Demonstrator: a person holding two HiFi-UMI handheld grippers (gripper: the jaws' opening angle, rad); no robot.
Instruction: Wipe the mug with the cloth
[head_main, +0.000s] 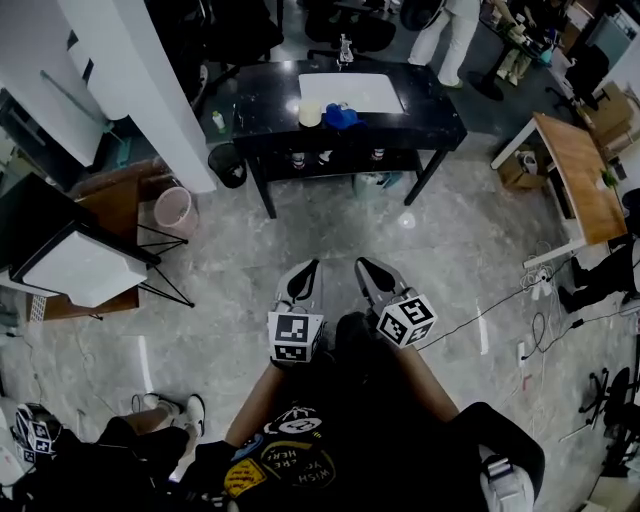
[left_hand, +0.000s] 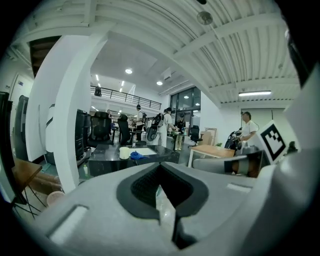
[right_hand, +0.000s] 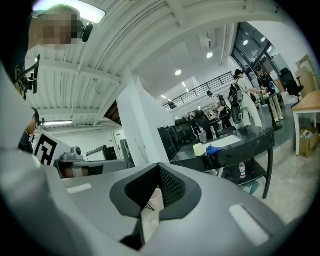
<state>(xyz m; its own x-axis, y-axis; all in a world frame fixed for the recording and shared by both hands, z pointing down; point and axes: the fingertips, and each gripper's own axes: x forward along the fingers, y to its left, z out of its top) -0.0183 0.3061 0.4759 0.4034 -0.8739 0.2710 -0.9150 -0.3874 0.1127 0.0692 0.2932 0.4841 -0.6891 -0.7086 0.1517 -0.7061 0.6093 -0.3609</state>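
While I have both tools out in front over the grey stone floor (head_main: 330, 225), neither one carries anything. The left gripper (head_main: 308, 270) is clenched: in its own view the dark pads (left_hand: 150, 186) meet at the tips, with only a thin slit of floor showing behind them. The right gripper (head_main: 366, 268) is clenched the same way, its pads (right_hand: 172, 187) pressed tip to tip on nothing. The two sit side by side and near each other, both aimed toward the far end of the room.

The cream mug (head_main: 310, 113) stands upright on the black table (head_main: 260, 110) at the far side, well apart from both tools. The blue cloth (head_main: 341, 116) lies bunched just to the right of the mug, close against it. Behind them on the tabletop is a white mat (head_main: 350, 90).

From the left gripper view I see the mug (left_hand: 124, 152) and cloth (left_hand: 136, 155) small above the jaws. From the right gripper view they sit off to the right, mug (right_hand: 198, 149) then cloth (right_hand: 215, 149). A pink bin (head_main: 173, 210) stands on the floor to the left, beside a white pillar (head_main: 140, 80). A wooden desk (head_main: 580, 175) is at the far right.
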